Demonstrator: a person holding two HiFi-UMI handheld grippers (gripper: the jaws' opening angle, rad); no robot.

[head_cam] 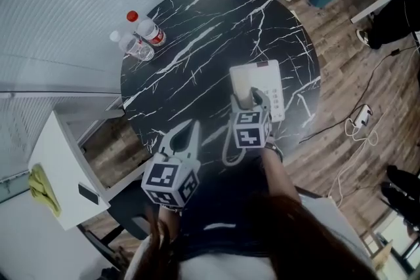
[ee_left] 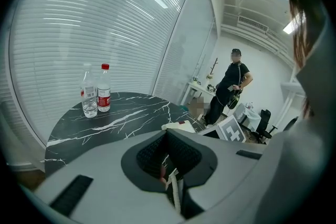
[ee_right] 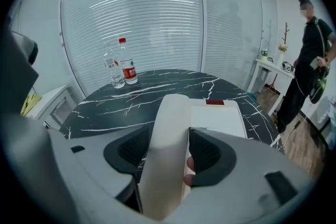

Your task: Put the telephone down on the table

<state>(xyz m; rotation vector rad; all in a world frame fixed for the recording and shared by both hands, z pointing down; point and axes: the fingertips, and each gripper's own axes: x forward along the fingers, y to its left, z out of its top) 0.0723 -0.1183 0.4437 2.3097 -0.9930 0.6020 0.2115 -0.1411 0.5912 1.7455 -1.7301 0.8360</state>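
L gripper (head_cam: 184, 134) hangs over the near edge of the round black white-veined marble table (head_cam: 197, 42), jaws together, nothing in them. R gripper (head_cam: 252, 100): jaws spread wide either side of the cream plastic telephone handset (ee_right: 168, 128). The handset lies on its flat cream base unit (head_cam: 266, 79), mid-table. Prob. release step, task nearly done. Next: back R straight off w/o nudging handset.

No text, brand or number can be read. A red label is seen on one bottle (ee_right: 127, 70), its print too small to be made out. A red patch on the telephone (ee_right: 216, 117) is unreadable. Letterless square markers are borne by the left cube (head_cam: 169, 181) and right cube (head_cam: 249, 129).
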